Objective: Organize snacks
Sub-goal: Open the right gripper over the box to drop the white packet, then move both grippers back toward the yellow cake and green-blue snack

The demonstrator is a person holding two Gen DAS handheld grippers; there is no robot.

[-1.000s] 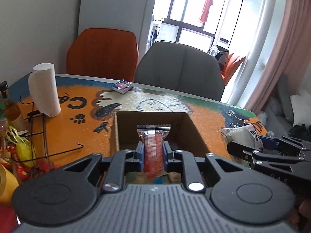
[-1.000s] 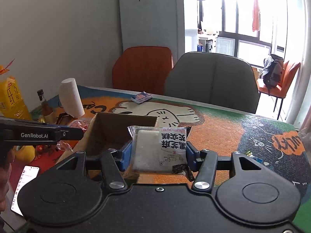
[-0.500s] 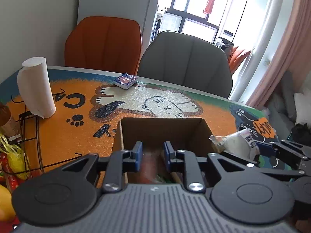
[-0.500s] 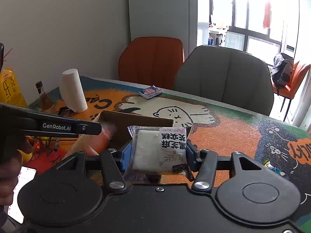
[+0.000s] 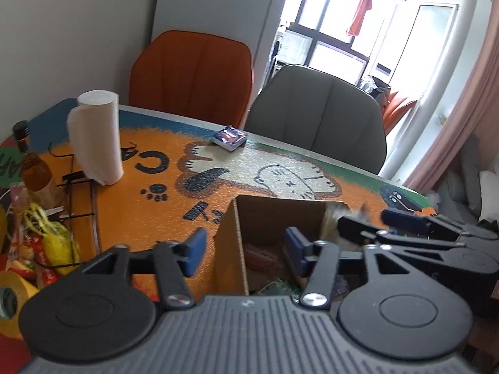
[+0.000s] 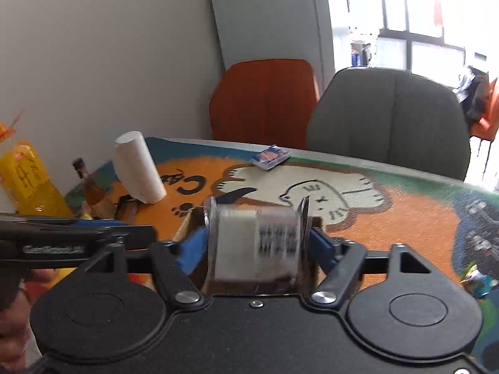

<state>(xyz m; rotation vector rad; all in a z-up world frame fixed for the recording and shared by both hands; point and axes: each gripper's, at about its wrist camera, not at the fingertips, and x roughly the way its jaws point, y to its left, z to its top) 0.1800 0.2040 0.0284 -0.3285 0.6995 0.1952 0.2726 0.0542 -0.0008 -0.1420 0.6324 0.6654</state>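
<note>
An open cardboard box [image 5: 237,237] stands on the cat-print table. My left gripper [image 5: 244,247] is open and empty, its jaws straddling the box's left wall. A red snack packet [image 5: 263,257] lies inside the box. My right gripper [image 6: 255,246] is shut on a white snack packet [image 6: 255,246] with black lettering and holds it over the box [image 6: 187,227]. In the left wrist view the right gripper [image 5: 361,227] reaches over the box's right side with the packet [image 5: 333,218] blurred.
A paper towel roll [image 5: 95,138] stands left on the table, by a wire rack [image 5: 78,193], a bottle [image 5: 32,165] and bagged snacks [image 5: 46,243]. A small blue packet [image 5: 230,137] lies at the far edge. Orange [image 5: 193,74] and grey [image 5: 318,112] chairs stand behind.
My left gripper opened and dropped the red snack packet into the box, then shifted left. My right gripper carried the white packet forward and over the box.
</note>
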